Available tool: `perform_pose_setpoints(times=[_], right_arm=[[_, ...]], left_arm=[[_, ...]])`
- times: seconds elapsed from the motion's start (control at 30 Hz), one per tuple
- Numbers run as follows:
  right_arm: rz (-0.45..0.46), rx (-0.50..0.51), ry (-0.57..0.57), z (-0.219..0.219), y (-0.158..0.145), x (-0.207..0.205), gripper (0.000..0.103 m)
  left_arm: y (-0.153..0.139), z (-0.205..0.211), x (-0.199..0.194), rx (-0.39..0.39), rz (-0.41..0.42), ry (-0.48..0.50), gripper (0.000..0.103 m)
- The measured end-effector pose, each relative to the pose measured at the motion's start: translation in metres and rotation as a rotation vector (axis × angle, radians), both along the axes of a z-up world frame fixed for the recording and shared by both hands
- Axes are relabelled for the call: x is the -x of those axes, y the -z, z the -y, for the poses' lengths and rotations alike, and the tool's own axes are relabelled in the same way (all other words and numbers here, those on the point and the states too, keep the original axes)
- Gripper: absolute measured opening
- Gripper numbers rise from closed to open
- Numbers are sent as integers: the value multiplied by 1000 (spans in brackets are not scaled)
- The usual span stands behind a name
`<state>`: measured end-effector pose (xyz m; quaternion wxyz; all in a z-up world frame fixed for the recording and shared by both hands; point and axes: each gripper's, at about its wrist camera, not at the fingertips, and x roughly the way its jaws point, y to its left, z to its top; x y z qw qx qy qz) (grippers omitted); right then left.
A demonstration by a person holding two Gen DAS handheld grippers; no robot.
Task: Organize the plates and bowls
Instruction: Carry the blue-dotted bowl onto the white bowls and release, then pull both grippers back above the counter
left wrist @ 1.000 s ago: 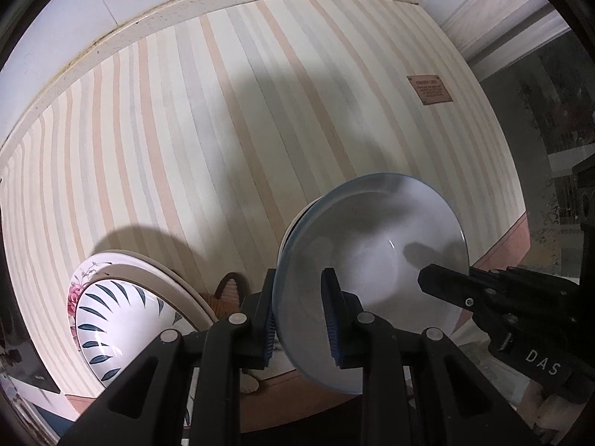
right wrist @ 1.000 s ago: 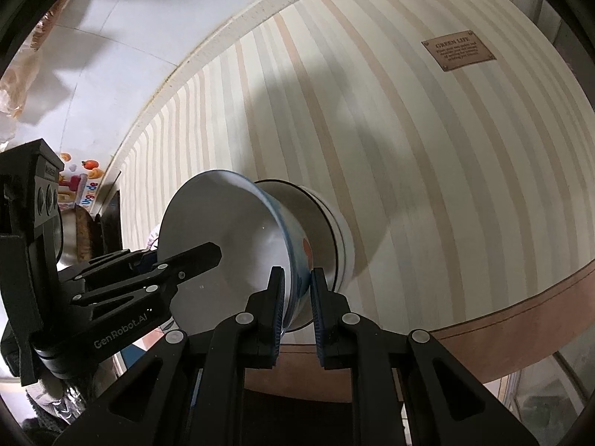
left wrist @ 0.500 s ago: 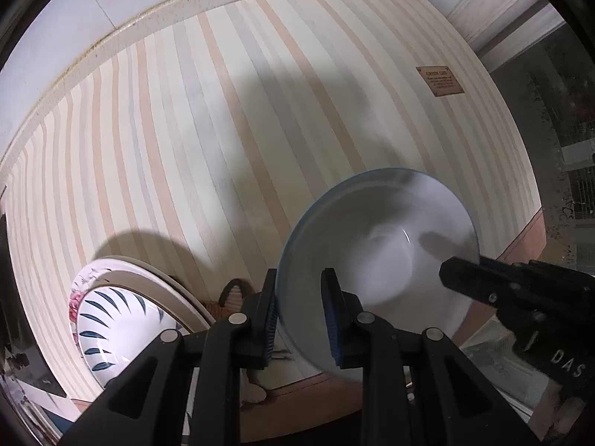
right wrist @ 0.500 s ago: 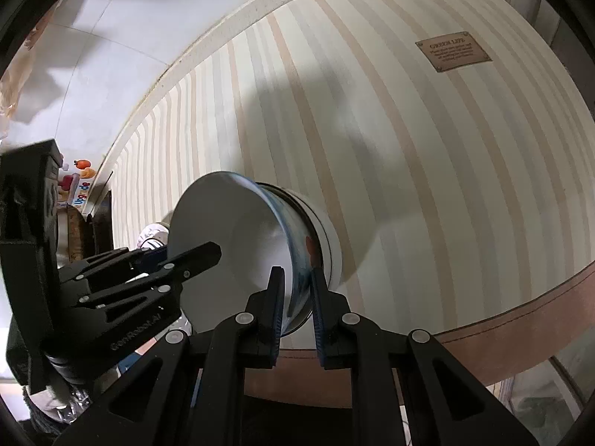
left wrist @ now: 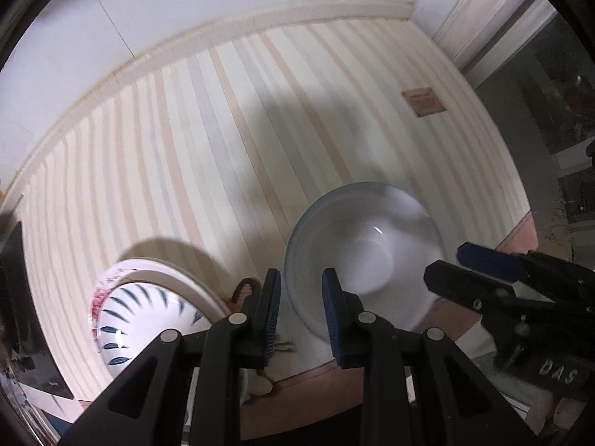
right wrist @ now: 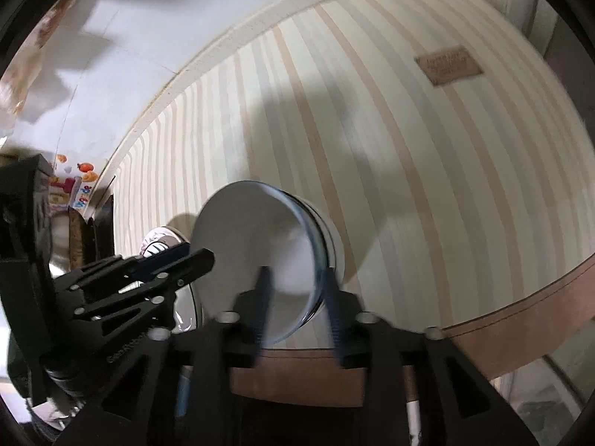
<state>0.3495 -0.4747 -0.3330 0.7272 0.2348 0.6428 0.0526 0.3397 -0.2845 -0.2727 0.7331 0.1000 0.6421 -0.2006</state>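
Both your claws gape around the white bowl's rim.
Left claw (left wrist: pixel 300 310) and right claw (right wrist: pixel 297 299) straddle opposite rims of the white bowl (left wrist: pixel 366 256) on the striped surface (left wrist: pixel 223 130); contact unclear, no squeeze.

Both wrist cameras looked forward along their own fingers, down onto the striped tablecloth (left wrist: pixel 230 156), close to the white bowl (left wrist: pixel 364 256). The left view faced the bowl's open mouth from its left; the right view faced the bowl (right wrist: pixel 256 252) from its right, rim nearly edge-on. Both shared the bowl, the cloth, and the brown label (right wrist: pixel 448 65) beyond it.
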Motion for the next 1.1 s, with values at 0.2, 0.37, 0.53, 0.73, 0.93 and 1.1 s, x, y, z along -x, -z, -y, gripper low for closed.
perform_pose_setpoints(times=[0.2,0.37,0.53,0.73,0.93,1.1], right_arm=[[105,111,-28,-16,-51,24,82],[177,197,-16,-26,-91,54,91],[224,239,12,-27,-125,81,94],[283,275,35,-34,-164,109,95],[337,318,40,-43,-196,136,96],[350,315,49,-48,-208,153,97]], left_arm=[[-48,-15,25,48,93,-1,34],[-79,-29,43,103,131,-8,70],[-106,-44,57,132,181,-31,89],[-129,-55,78,152,220,-37,89],[-144,-67,98,153,235,-37,89],[-153,-72,106,157,257,-42,95]])
